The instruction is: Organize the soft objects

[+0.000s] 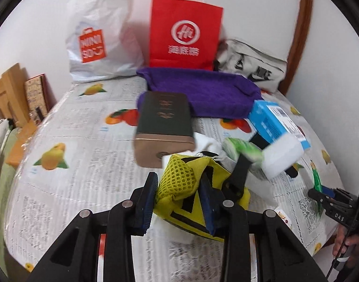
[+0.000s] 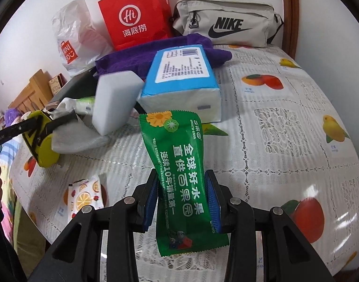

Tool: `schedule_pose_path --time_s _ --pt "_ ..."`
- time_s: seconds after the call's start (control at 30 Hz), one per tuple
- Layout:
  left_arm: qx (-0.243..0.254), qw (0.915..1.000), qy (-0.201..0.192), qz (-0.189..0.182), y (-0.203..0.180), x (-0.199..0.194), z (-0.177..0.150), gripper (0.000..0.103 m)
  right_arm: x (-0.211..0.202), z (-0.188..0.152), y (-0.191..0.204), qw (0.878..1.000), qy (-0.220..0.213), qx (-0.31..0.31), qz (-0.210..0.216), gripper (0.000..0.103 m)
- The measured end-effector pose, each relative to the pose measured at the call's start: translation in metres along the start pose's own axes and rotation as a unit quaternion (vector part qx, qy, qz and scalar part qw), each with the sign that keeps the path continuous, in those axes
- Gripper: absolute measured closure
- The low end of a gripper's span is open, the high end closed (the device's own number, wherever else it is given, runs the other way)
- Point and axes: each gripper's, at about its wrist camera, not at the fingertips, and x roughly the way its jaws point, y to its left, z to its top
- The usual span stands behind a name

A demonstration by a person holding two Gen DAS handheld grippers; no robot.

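1. While the left gripper (image 1: 177,185) is pinching a yellow mesh pouch with black straps (image 1: 179,181) between its blue pads, the pouch is bunching up just in front of a dark green rectangular box with a bronze end (image 1: 164,123).
2. The right gripper (image 2: 183,196) is clamping a green foil snack packet with white print (image 2: 179,164), its fingers pressing on both long edges, and the packet is standing upright to the right of that box.
3. A white foam block (image 2: 113,101) is leaning just right of the box, touching a blue-and-white tissue pack (image 2: 179,80).
4. A folded purple towel (image 1: 203,91) is lying directly behind the box.
5. Behind the towel, a red paper bag with white handles (image 1: 184,30) is standing between a white plastic bag (image 1: 101,37) and a grey zip pouch (image 2: 226,21).
6. Everything is resting on a fruit-printed lace tablecloth (image 2: 285,117).
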Motion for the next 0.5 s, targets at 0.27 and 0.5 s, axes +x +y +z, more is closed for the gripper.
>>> schedule_pose_path --time_s 0.27,0.5 --pt "-0.007 0.9988 0.038 0.031 0.018 0.015 -0.014 0.066 -0.002 0.001 0.009 1.0 0.005 -0.007 -0.007 0.065" --pt "0.01 0.9982 0.015 0.057 0.014 -0.004 -0.014 0.041 -0.002 0.002 0.01 1.0 0.005 -0.011 -0.009 0.065"
